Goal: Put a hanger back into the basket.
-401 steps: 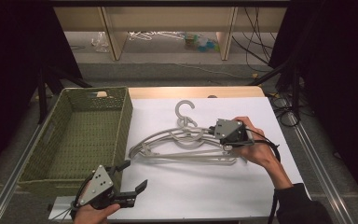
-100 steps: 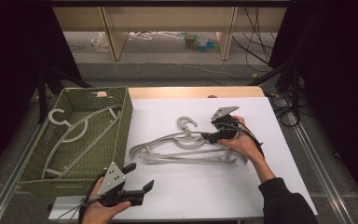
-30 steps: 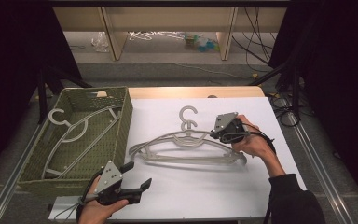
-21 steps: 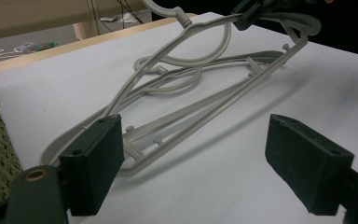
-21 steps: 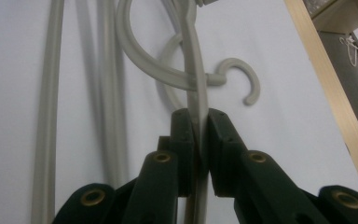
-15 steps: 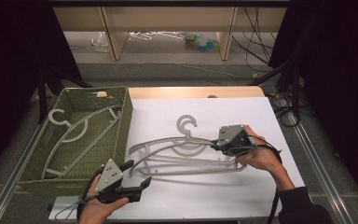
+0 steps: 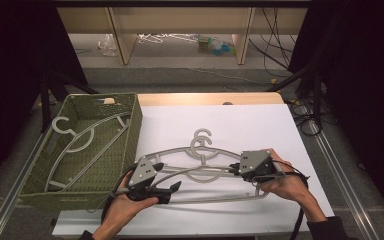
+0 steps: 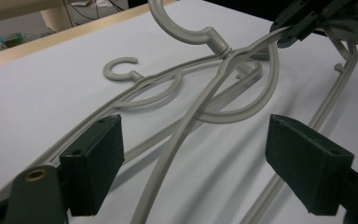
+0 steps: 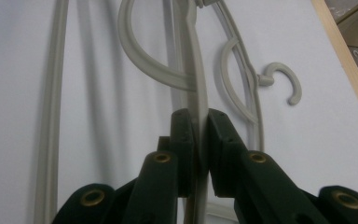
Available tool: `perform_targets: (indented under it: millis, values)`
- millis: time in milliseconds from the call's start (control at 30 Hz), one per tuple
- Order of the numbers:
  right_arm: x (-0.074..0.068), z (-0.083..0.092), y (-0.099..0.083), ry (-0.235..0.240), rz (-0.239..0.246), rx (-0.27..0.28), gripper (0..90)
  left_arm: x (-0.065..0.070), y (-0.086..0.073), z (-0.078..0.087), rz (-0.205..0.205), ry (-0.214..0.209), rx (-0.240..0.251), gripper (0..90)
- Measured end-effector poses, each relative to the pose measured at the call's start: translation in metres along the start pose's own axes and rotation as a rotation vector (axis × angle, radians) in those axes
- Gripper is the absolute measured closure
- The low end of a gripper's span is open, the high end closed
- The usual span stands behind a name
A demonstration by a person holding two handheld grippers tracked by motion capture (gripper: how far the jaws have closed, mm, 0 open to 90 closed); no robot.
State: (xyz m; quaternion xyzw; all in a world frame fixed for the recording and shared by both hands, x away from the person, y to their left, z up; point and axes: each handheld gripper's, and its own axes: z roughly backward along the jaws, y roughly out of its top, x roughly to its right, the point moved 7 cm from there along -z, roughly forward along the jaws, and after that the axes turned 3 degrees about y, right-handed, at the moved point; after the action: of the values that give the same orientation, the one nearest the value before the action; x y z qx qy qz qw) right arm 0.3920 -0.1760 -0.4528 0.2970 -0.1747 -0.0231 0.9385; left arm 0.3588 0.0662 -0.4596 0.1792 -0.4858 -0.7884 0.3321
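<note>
The right gripper (image 9: pixel 196 154) clamped the upper hanger (image 9: pixel 196 70) at three o'clock, lifting it clear so the left gripper (image 8: pixel 193 163), jaws apart at nine o'clock, could take it toward the basket (image 7: pixel 130 130).

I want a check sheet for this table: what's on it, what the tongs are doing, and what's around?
Surface: white table, wooden strip along the far edge.
Job's things: two grey hangers tangled on the table; top hanger lifted at one end; lower hanger flat. Third hanger lies in the green basket.
Clutter: nothing seen on the table.
Tongs: right tongs shut on the top hanger's arm; left tongs open, that arm between the jaws.
Cables: black cable trails from the right tongs.
Surroundings: shelf behind, oddments on the floor.
</note>
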Motion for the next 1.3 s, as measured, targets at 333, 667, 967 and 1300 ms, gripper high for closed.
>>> perform_targets:
  millis: [333,667,967,1300]
  values:
    - [-0.012,0.003,0.009,0.014,0.028,0.024,82.1,0.009,0.006,-0.023,-0.014,-0.075,-0.046,31.2]
    - [-0.016,0.005,0.017,0.006,0.074,0.04,82.1,0.013,0.011,-0.03,-0.043,-0.107,-0.063,38.8]
    - [-0.019,0.006,0.021,0.008,0.098,0.044,82.1,0.023,0.012,-0.038,-0.083,-0.183,-0.073,59.8]
    - [-0.02,0.005,0.021,0.007,0.119,0.043,82.0,0.028,0.013,-0.038,-0.145,-0.238,-0.076,72.5]
